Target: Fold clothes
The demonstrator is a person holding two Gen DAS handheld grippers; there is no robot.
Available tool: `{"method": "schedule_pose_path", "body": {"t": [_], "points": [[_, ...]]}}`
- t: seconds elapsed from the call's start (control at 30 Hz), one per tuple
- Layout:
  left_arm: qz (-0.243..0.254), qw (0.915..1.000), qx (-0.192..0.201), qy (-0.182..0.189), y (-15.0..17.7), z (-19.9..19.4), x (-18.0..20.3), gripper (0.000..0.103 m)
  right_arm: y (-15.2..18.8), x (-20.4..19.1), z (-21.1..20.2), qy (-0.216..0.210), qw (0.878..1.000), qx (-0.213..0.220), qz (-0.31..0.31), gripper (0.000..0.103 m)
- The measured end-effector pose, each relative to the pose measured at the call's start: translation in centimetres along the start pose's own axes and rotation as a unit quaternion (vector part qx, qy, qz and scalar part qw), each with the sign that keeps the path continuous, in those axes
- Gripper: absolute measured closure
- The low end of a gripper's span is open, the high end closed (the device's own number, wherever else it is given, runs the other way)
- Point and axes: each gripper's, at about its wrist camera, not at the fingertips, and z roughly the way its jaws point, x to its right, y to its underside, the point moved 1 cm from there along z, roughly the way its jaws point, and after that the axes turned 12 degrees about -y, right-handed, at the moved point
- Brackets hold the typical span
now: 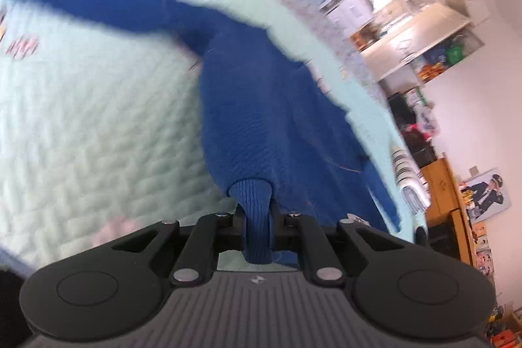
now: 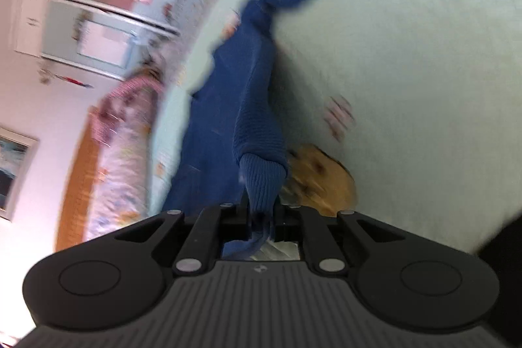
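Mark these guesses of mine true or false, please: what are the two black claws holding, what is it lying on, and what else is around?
1. Both claws pinch the same blue knitted sweater. True: the left gripper and the right gripper each clamp a ribbed edge.
2. The sweater lies on a bare wooden floor. False: it lies on a pale mint quilted bedspread.
3. The left gripper is wide open. False: it is shut on the fabric.
4. A tan round thing lies beside the right gripper. True, though it is too blurred to identify.
5. The sweater is red. False: it is blue.
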Motion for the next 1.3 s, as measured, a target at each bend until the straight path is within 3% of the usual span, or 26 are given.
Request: {"method": "schedule_pose_path", "body": {"t": [0.13, 0.27, 0.4, 0.5, 0.57, 0.7, 0.8, 0.93, 1.03, 1.1, 1.17, 1.3], "points": [[-0.011, 0.9988, -0.019, -0.044, 2.0, 2.3, -2.2, 0.088, 1.5, 2.7, 0.6, 0.033, 0.999, -0.011, 0.025, 0.089], [-0.027, 0.9994, 0.004, -0.020, 1.6, 0.7, -2.7, 0.084, 0.7, 0.7, -1.7, 0.041, 0.999, 0.021, -0.018, 0.065], [-0.024, 0.9986, 0.047, -0.007, 0.6, -1.7, -2.4, 0.082, -0.6, -0.7, -3.0, 0.043, 0.996, 0.055, -0.052, 0.061], [-0.014, 0.9968, 0.079, -0.006, 0.1, -3.0, -1.7, 0.082, -1.2, -0.5, -2.0, 0.047, 0.996, 0.056, -0.054, 0.058], [0.000, 0.9956, 0.093, -0.008, 0.0, -3.4, -1.1, 0.082, -1.3, -0.2, -0.7, 0.049, 0.996, 0.049, -0.052, 0.058], [0.032, 0.9965, 0.077, -0.011, 0.1, -1.7, 0.3, 0.081, -0.5, 0.1, 1.8, 0.079, 0.994, 0.033, -0.068, 0.061], [0.046, 0.9978, 0.045, -0.020, 1.0, 0.6, 0.6, 0.080, 0.1, 0.1, 1.9, 0.108, 0.989, 0.027, -0.100, 0.088], [0.046, 0.9985, 0.029, -0.011, 1.9, 1.6, 0.6, 0.081, 0.1, 0.0, 1.2, 0.116, 0.985, 0.029, -0.126, 0.088], [0.055, 0.9974, 0.045, 0.002, 1.4, 0.9, 1.2, 0.081, 0.0, -0.3, 0.1, 0.100, 0.987, 0.033, -0.124, 0.079], [0.065, 0.9964, 0.055, 0.006, 1.0, 0.5, 1.6, 0.080, -0.6, -0.6, -0.6, 0.091, 0.987, 0.054, -0.119, 0.062], [0.080, 0.9949, 0.061, -0.001, 0.8, 0.5, 2.2, 0.078, -1.2, -0.8, -1.4, 0.084, 0.987, 0.081, -0.114, 0.054], [0.119, 0.9905, 0.061, -0.033, 0.9, 1.8, 3.9, 0.077, -2.7, -1.0, -1.7, 0.073, 0.987, 0.102, -0.103, 0.054]]}}
